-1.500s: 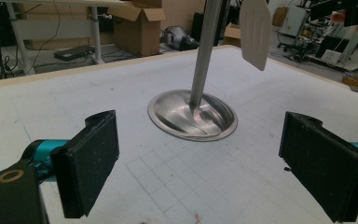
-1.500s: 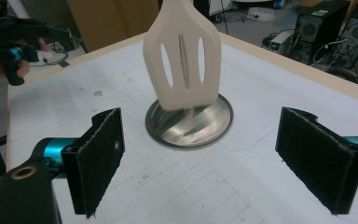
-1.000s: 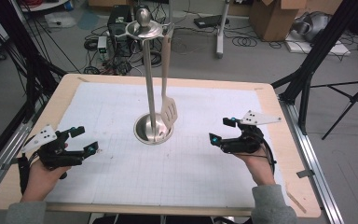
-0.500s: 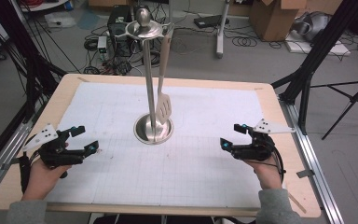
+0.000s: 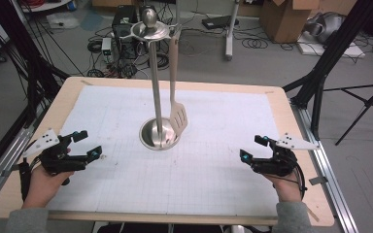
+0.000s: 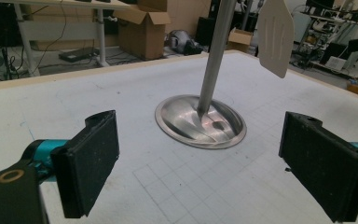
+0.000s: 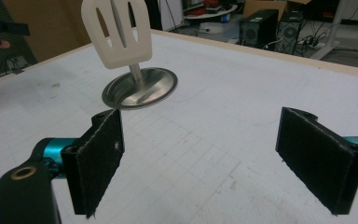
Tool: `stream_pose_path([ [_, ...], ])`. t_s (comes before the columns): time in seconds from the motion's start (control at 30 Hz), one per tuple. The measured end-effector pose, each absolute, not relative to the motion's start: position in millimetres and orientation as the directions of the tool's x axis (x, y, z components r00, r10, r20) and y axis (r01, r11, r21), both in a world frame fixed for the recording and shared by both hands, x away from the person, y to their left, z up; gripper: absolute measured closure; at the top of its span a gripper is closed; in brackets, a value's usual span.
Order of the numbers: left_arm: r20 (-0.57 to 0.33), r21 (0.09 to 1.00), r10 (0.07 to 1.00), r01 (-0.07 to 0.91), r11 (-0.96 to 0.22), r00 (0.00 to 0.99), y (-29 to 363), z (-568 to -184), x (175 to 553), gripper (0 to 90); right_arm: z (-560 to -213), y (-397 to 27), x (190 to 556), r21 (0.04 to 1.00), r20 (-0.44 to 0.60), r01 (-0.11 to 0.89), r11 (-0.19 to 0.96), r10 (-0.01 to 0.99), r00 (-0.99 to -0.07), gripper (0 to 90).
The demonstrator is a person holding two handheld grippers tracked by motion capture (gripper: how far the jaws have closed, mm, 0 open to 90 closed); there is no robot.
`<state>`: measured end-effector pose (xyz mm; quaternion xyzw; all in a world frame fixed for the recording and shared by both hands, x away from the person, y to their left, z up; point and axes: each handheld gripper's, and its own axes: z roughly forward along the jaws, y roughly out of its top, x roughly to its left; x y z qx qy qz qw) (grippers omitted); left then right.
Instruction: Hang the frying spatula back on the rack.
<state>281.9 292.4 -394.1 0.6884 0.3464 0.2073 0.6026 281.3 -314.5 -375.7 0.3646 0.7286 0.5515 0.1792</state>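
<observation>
At the near left of the table [image 5: 281,126] the left gripper [image 5: 88,144] rests low over the white grid mat [image 5: 223,145], held in the person's left hand [image 5: 46,177]. Its jaws stand wide apart with nothing between them; the left gripper view shows bare mat in the gap. At the near right the right gripper [image 5: 252,148] sits in the right hand [image 5: 286,184], also just above the mat, jaws equally wide and empty. Both point inward toward the middle, well apart from each other.

Farther in, at the centre of the mat, stands the stand [image 5: 156,87]: a round steel base [image 5: 159,135] with an upright pole and a ring at the top. A pale slotted spatula [image 5: 178,119] hangs from that ring, blade down, just right of the pole and just above the base's right edge. It is well apart from both grippers. In the right gripper view the spatula [image 7: 117,35] hangs in front of the base [image 7: 142,88].

Beyond the far edge lie cables and boxes on the floor.
</observation>
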Motion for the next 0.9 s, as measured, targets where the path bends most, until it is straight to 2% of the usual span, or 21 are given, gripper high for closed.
stream_pose_path([
  [0.9,-0.116,0.967,0.769,0.249,-0.058,0.629,298,-400,283,13.4,-393,-354,254,0.933,0.191,0.357,0.032,0.8,-0.568,14.4],
])
